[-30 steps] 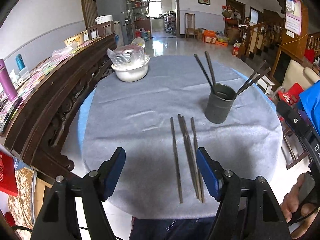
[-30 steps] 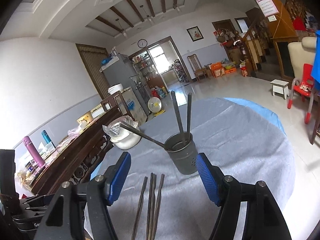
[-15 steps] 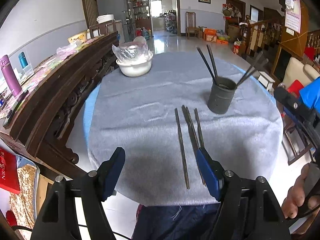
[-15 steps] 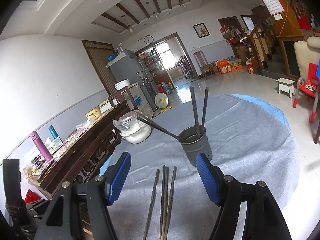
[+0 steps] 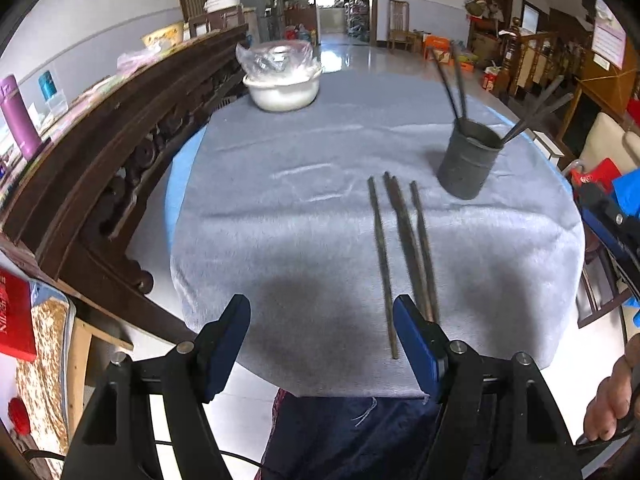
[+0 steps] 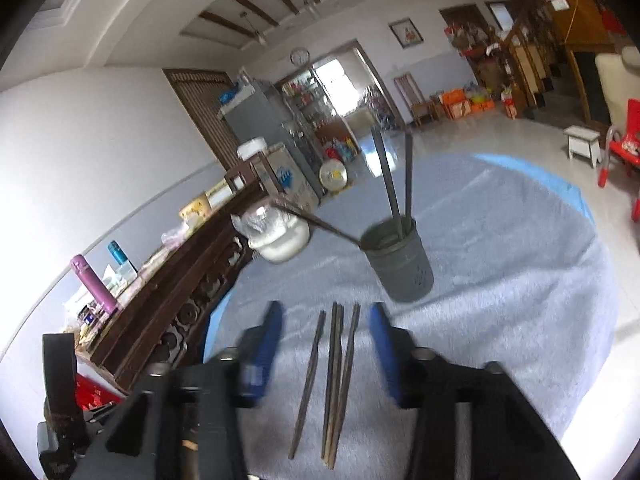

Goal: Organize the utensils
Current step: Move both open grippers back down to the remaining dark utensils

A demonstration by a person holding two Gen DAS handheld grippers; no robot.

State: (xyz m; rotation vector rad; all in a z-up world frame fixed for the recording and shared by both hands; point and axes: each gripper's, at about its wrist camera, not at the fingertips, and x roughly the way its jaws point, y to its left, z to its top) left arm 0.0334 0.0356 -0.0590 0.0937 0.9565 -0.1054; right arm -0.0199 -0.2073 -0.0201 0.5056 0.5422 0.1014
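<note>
Several dark chopsticks [image 5: 400, 248] lie side by side on the grey tablecloth [image 5: 280, 220]. Just behind them stands a dark metal holder [image 5: 468, 164] with several more chopsticks leaning in it. My left gripper [image 5: 322, 320] hovers open over the table's near edge, its right finger above the near ends of the loose sticks. My right gripper [image 6: 325, 312] hangs above the loose chopsticks [image 6: 336, 376], which show between its blue fingers. Its jaws are closing and no pad touches a stick. The holder [image 6: 400, 264] stands just beyond its right finger.
A white bowl [image 5: 282, 88] covered with plastic film sits at the table's far side. A dark carved wooden sideboard [image 5: 100, 152] runs along the left. The person's hand [image 5: 612, 412] and the right gripper's body show at the right edge. Chairs stand to the right.
The right gripper's jaws have narrowed, and it has tipped down toward the loose chopsticks. The left gripper has drawn back and down toward the table's near edge, still open.
</note>
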